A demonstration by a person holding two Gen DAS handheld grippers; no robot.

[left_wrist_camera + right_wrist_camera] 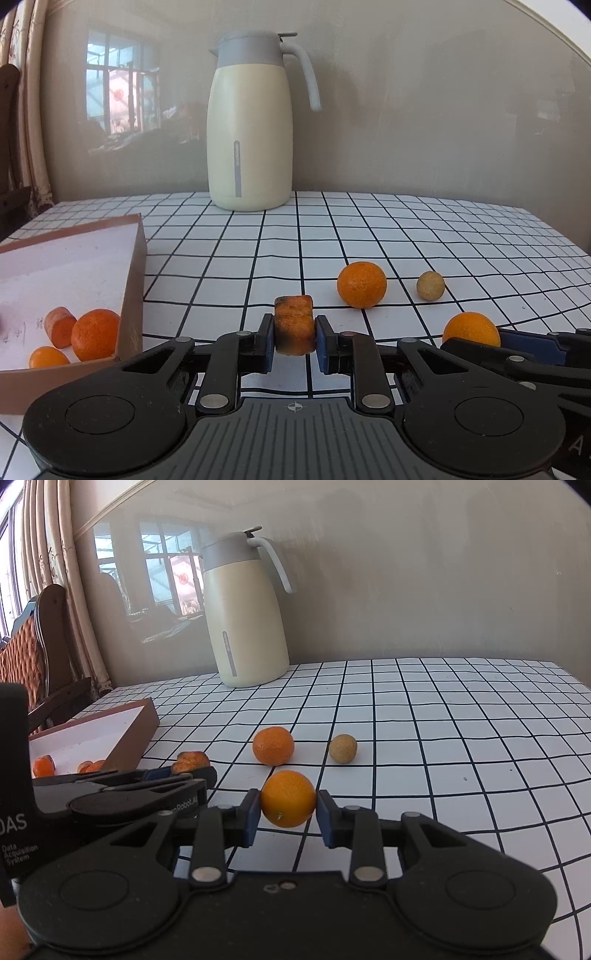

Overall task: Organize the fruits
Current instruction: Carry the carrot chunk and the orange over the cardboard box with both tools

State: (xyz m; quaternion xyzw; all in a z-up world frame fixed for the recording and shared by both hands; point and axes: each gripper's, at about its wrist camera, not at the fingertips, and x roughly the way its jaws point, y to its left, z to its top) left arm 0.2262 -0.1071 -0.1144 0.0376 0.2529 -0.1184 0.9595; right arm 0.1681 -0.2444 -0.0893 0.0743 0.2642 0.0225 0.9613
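Observation:
My left gripper (pixel 294 332) is shut on an orange-brown chunk (pixel 293 323), held just above the checked tablecloth, right of the cardboard box (pixel 135 280). In the box lie a carrot piece (pixel 60 326), a mandarin (pixel 95 334) and a small orange (pixel 48 357). My right gripper (pixel 288 806) is shut on a smooth small orange (pixel 288 797), beside the left gripper (pixel 184 773). Beyond both, a mandarin (pixel 273 746) and a small tan round fruit (pixel 342 748) rest loose on the cloth.
A tall cream jug (pixel 249 129) with a grey lid stands at the table's back edge against the wall. A wooden chair (pixel 37 646) and curtains are at the far left. The cloth's right half (pixel 461 738) is bare grid.

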